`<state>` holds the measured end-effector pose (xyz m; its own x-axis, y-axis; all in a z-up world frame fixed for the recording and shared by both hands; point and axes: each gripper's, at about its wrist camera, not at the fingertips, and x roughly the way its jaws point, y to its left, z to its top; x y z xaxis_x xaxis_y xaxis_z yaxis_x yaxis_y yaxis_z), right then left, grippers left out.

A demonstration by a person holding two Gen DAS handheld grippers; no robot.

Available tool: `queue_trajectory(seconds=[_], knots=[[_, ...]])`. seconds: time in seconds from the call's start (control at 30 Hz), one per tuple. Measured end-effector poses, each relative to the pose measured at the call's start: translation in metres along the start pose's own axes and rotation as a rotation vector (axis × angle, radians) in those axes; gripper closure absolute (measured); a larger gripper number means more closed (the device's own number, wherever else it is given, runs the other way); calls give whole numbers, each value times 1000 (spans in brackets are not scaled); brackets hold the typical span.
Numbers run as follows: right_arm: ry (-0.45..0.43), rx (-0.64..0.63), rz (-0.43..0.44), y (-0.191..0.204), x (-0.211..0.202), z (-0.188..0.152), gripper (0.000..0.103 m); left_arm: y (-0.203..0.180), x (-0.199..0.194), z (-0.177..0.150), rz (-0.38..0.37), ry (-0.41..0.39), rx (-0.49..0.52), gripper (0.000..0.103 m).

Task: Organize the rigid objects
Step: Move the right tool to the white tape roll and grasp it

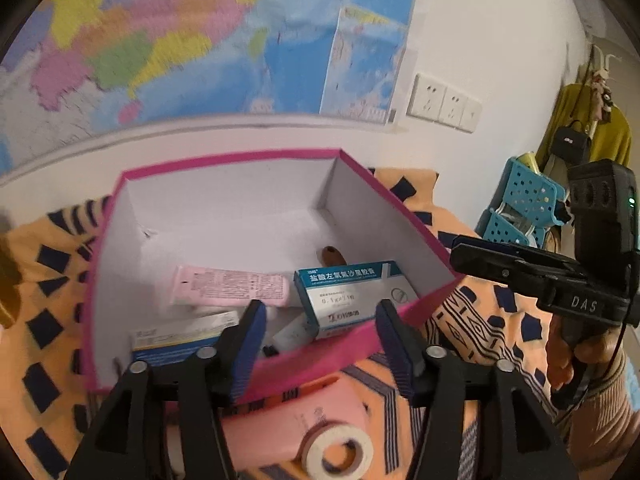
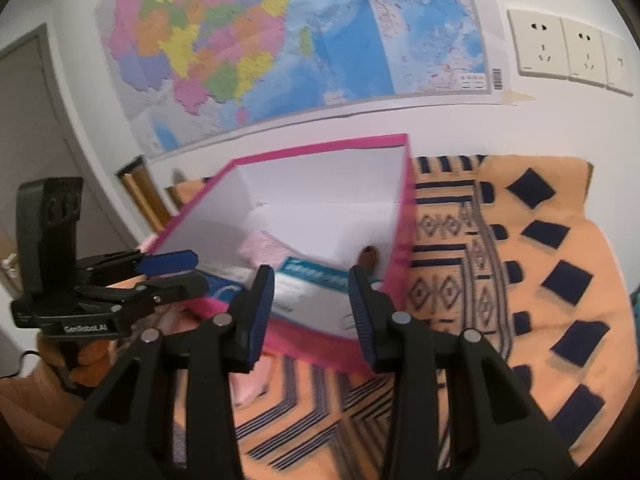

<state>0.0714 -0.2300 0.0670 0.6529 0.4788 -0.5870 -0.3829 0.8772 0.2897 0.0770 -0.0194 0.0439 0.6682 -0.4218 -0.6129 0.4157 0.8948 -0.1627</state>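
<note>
An orange cloth (image 2: 520, 280) with dark diamonds covers my surface, below a glossy wall map (image 1: 160, 40). The pink cardboard box (image 1: 360, 340) holds a blue-white medicine carton (image 1: 352, 296). My left gripper (image 1: 320, 328) and right gripper (image 2: 312, 300) both gape, empty.

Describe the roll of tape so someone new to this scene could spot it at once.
Start from the pink box on the orange patterned cloth. Outside its near wall lies a pale pink flat item, with the tape roll beside it: the only white ring, unlike the rectangular packets inside the box.
</note>
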Motion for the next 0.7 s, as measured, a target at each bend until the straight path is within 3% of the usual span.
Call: queue_trajectory(seconds=[0.23,0.53,0.7], knots=[[10,-25,120,28,-12,-22,59,-7,-29,-27,8,-17,41,40],[131,-13,153,45,15,-64,59,-4,-9,-87,0,152,-6,41],[189,4,152,46,32,-81,59,2,3,-102,2,207,-51,44]])
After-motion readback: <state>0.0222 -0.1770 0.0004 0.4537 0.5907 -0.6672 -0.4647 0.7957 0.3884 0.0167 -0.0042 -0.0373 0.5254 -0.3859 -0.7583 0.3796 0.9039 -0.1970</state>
